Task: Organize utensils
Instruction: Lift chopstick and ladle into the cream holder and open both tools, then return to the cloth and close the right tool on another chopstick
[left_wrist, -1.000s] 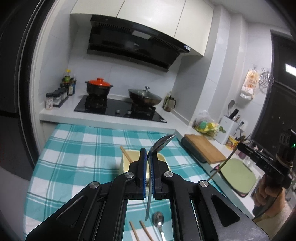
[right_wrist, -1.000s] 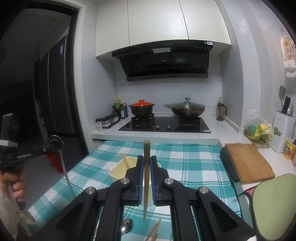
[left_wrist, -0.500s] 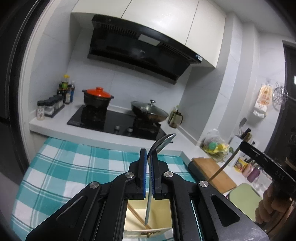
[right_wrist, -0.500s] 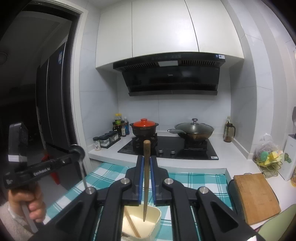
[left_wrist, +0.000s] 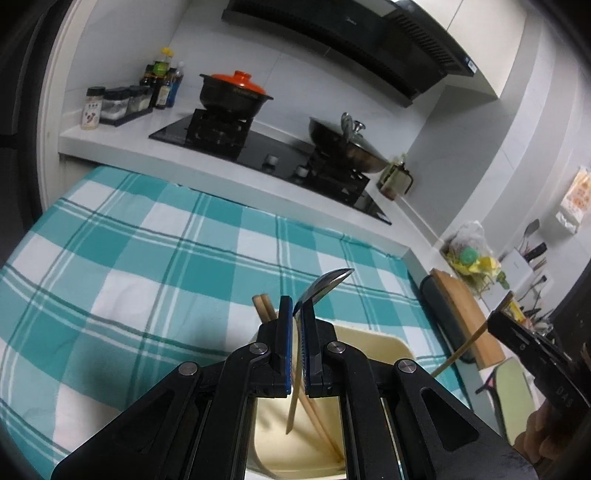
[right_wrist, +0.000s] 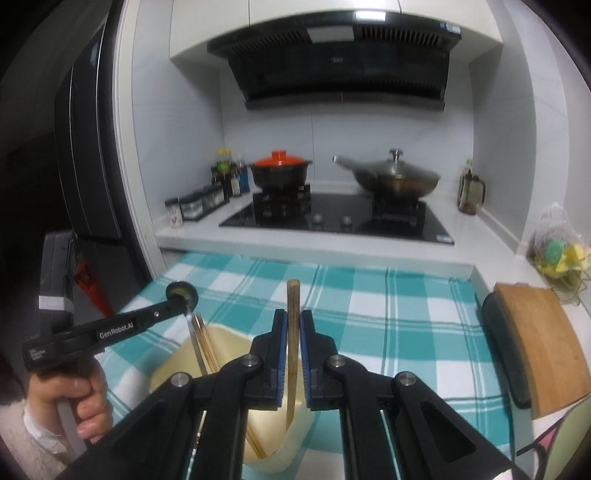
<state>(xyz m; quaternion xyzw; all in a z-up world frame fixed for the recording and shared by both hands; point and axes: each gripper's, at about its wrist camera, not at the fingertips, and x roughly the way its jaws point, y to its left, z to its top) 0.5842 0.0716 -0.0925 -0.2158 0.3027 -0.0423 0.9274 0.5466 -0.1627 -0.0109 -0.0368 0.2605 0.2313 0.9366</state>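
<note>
My left gripper (left_wrist: 294, 314) is shut on a steel spoon (left_wrist: 325, 282), bowl up, its handle hanging down into a pale yellow holder (left_wrist: 384, 341). Two wooden chopsticks (left_wrist: 263, 305) stand in that holder. My right gripper (right_wrist: 291, 328) is shut on one wooden chopstick (right_wrist: 293, 306), held upright with its lower end inside the yellow holder (right_wrist: 225, 343). In the right wrist view the left gripper (right_wrist: 181, 295) is at the left over the holder with the spoon's handle (right_wrist: 195, 343). The right gripper also shows in the left wrist view (left_wrist: 498, 321) at the right edge.
A teal checked cloth (left_wrist: 147, 258) covers the table. Behind it is a hob with an orange-lidded pot (right_wrist: 280, 171) and a wok (right_wrist: 391, 179). A wooden cutting board (right_wrist: 539, 339) lies at the right, spice jars (right_wrist: 195, 206) at the back left.
Both grippers have come forward and down over the yellow holder. The spoon's handle and the chopstick's lower end now hang inside it.
</note>
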